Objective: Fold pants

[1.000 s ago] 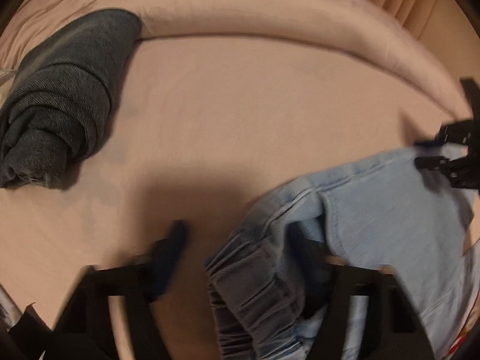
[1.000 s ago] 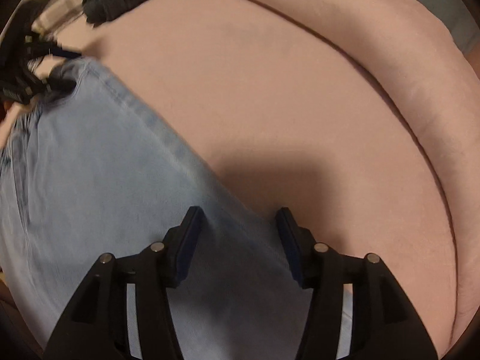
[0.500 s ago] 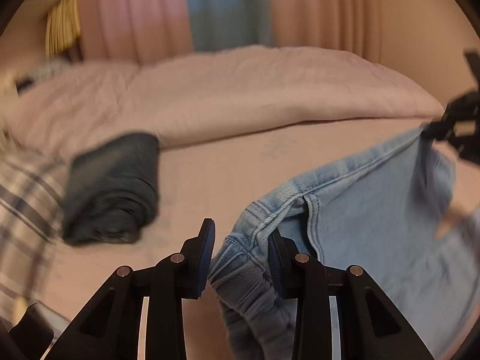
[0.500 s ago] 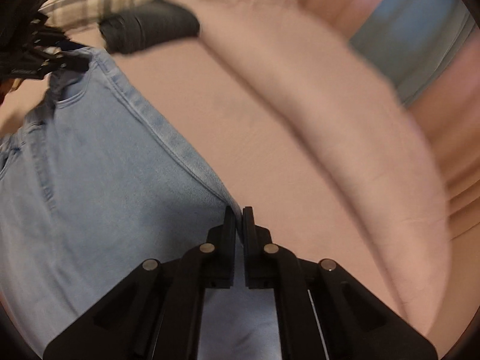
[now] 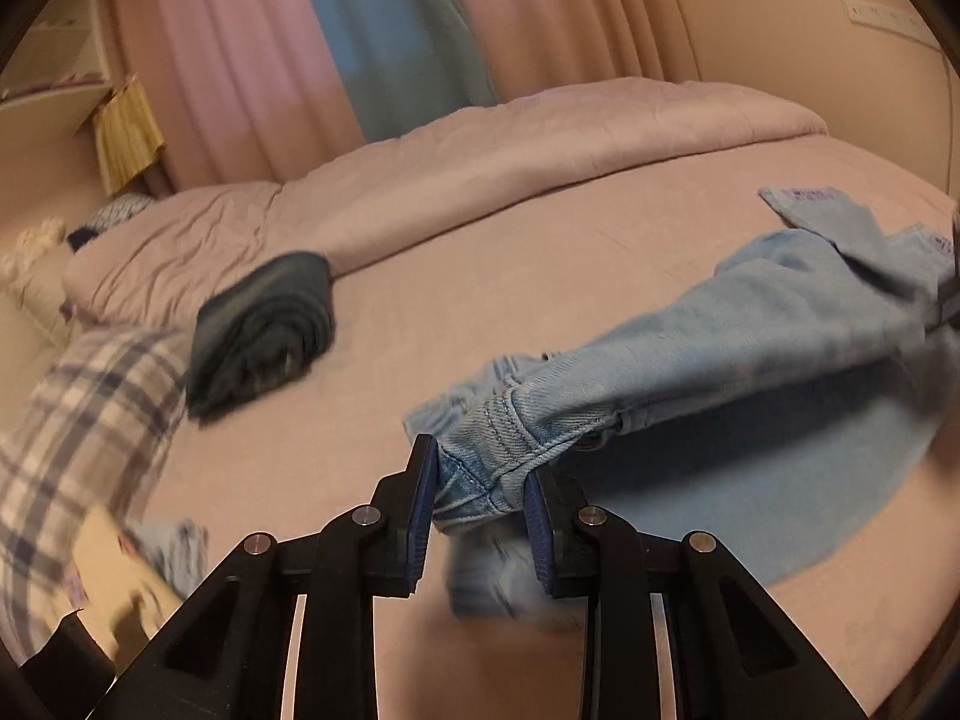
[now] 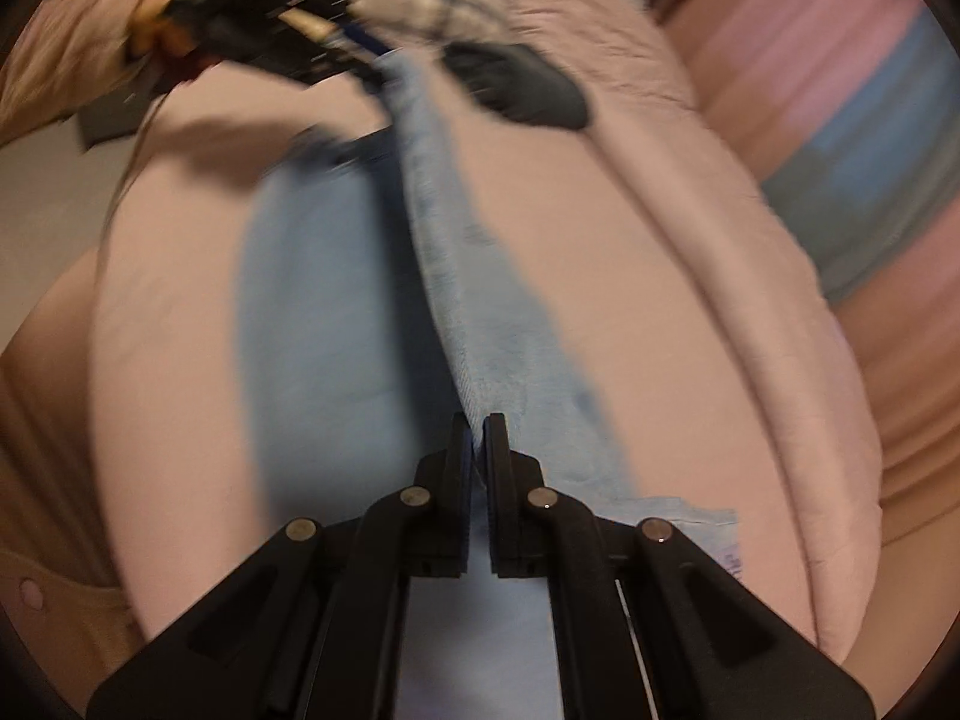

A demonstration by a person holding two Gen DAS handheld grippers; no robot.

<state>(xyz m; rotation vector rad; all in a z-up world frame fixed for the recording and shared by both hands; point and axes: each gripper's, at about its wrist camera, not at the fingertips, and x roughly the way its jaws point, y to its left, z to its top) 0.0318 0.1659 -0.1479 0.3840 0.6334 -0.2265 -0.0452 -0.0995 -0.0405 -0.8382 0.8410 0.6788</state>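
A wide bed (image 5: 480, 300) with a pale pink sheet fills the room, a rumpled pink duvet (image 5: 540, 144) heaped along its far side. Behind it hang pink curtains (image 5: 228, 60) with a blue panel (image 5: 390, 30) between them, and a beige wall (image 5: 780, 12) stands far right. The light is dim and warm.

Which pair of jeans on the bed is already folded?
The dark jeans, a compact bundle beside the plaid cloth. The light blue jeans hang stretched between grippers.
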